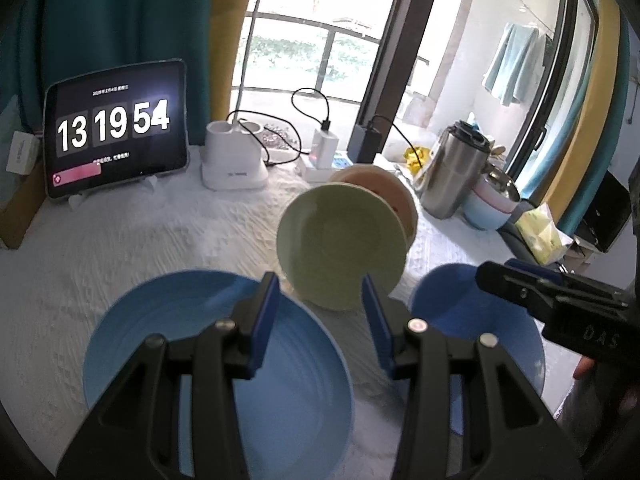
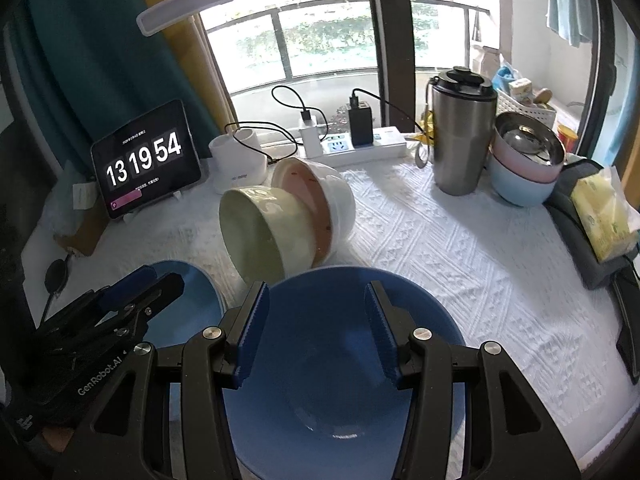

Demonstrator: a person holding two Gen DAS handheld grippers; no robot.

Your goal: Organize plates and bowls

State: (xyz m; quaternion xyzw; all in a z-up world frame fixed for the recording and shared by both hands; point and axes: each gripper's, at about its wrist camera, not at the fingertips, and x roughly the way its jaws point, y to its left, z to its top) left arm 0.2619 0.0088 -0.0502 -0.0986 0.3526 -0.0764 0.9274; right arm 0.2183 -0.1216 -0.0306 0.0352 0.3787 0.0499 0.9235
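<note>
A light blue plate [image 1: 168, 344] lies on the white cloth under my left gripper [image 1: 320, 292], which is open and empty above its far rim. A dark blue plate [image 2: 328, 360] lies under my right gripper [image 2: 316, 304], also open and empty; it shows in the left wrist view [image 1: 452, 300] too. Beyond them a green bowl [image 2: 264, 236] lies on its side, nested in a pink-and-white bowl [image 2: 328, 196], opening toward the left. The green bowl [image 1: 340, 240] faces the left wrist camera. The light blue plate [image 2: 188, 300] sits left of the dark one.
A tablet clock [image 2: 144, 164], a white lamp base [image 2: 240, 160] and a power strip [image 2: 360, 144] line the back. A steel tumbler [image 2: 460, 136], stacked steel, pink and blue bowls [image 2: 524, 160] and a tissue pack [image 2: 604, 216] stand right.
</note>
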